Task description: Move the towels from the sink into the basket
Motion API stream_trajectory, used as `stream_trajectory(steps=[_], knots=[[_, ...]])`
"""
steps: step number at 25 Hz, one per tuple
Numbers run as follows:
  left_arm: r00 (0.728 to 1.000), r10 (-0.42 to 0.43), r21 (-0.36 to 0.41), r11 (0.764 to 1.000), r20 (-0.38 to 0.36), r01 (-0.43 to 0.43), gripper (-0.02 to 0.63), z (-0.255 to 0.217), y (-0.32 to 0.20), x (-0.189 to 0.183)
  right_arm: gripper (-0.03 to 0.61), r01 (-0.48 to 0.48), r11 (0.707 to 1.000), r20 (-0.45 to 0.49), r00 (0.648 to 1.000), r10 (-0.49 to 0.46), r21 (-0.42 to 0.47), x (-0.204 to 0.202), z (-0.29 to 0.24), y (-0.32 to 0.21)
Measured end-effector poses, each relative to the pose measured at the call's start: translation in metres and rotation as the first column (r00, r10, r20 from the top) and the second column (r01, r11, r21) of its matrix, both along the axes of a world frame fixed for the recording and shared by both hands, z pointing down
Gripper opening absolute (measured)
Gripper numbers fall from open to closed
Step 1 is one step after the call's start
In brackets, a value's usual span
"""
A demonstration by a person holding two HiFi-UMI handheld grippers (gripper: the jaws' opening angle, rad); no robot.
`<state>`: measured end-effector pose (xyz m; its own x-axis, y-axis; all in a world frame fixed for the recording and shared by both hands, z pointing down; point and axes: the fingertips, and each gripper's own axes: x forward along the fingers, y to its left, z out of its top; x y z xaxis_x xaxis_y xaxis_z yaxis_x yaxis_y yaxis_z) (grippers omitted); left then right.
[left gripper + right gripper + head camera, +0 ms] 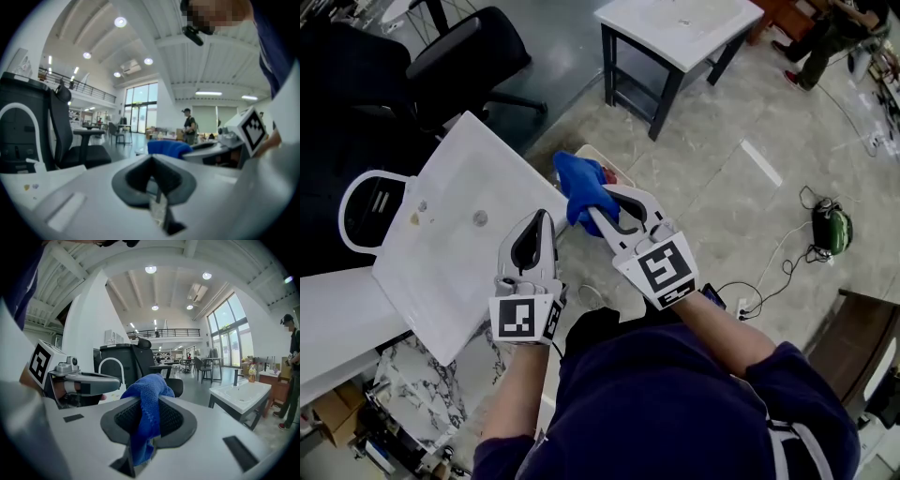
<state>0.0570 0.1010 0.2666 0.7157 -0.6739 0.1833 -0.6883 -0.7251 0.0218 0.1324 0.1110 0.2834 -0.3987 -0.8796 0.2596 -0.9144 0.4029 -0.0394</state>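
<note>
Jaws of the right claw (145, 404) are clamped on the blue towel (579, 183). The cloth passes between the pads and bunches above the tips, with a tail hanging below them. The left claw (151, 161) has its jaws together and carries nothing. It sits just beside the right claw, over the near edge of the sink (450, 206).

The towel is held clear of the sink, beyond its right edge. A pale container (602, 155) with something red inside shows directly behind the towel in the head view. It is probably the basket, but most of it is hidden by the cloth. No other towel shows in the white basin.

Step in hand, as judged: transfer of the gripped towel from sink to basket. The next move calls for positioning the towel over the container opening, then parting the right jaws so the cloth drops inside rather than draping over the rim.
</note>
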Motion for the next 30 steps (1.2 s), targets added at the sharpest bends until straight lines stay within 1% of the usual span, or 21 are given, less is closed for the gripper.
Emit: stream_trajectory(steps=[7,13,21,26,30], knots=[[0.999,-0.045,-0.014,0.999,0.012,0.045,0.002,0.007,-0.012,0.082,0.077,0.071,0.997,-0.006,0.997,-0.071,-0.016,0.076,0.008,-0.010],[0.996,-0.078,-0.039,0.996,0.033,0.079,0.003,0.025,-0.022,0.132,0.077,0.113,0.992,-0.002,0.994,-0.114,-0.055,0.124,0.029,-0.020],[0.995,-0.089,-0.086,0.992,0.038,0.092,0.003,0.060,-0.047,0.163,0.077,0.113,0.988,-0.013,0.993,-0.115,-0.104,0.159,0.063,-0.049],[0.996,-0.083,-0.108,0.990,0.038,0.087,0.002,0.079,-0.068,0.170,0.077,0.102,0.984,-0.019,0.994,-0.106,-0.144,0.164,0.085,-0.073],[0.997,-0.061,-0.138,0.988,0.041,0.066,0.003,0.099,-0.087,0.168,0.077,0.082,0.982,-0.040,0.995,-0.090,-0.171,0.161,0.107,-0.093]])
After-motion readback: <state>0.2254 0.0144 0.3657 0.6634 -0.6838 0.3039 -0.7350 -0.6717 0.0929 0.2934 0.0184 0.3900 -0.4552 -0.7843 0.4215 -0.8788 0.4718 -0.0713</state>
